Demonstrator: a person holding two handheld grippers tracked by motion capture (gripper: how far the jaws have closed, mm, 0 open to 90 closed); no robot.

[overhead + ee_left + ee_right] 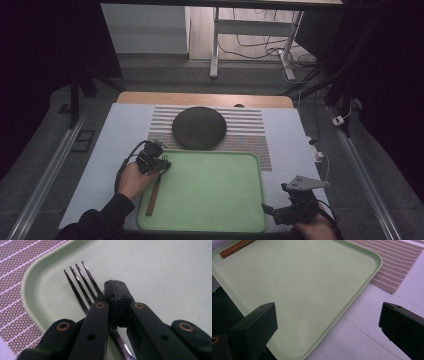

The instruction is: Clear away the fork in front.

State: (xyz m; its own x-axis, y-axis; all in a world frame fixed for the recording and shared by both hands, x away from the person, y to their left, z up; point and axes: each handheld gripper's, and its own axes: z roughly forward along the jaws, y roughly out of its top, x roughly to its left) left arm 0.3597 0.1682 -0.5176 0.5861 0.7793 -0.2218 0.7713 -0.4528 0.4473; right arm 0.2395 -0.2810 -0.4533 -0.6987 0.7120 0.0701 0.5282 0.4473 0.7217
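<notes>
The fork had a reddish-brown wooden handle and a dark, shiny metal neck ending in four thin prongs, and it lay inside the left edge of the green tray, in the lower left of the high view, with its handle pointing toward the bottom of the frame. The left gripper had its jaws pressed together on the metal neck just behind the prongs; in the left gripper view the prongs fanned out to the upper left of the closed jaw tips, low over the tray floor. The right gripper sat at the lower right of the high view, beside the tray's near right corner, its jaws spread wide with nothing between them; in the right gripper view the tray rim ran between the two black jaws, and the end of the wooden handle showed at the upper left. Behind the tray, at the middle of the high view, a round dark plate rested on a striped placemat, well apart from the fork, on the white table cover
</notes>
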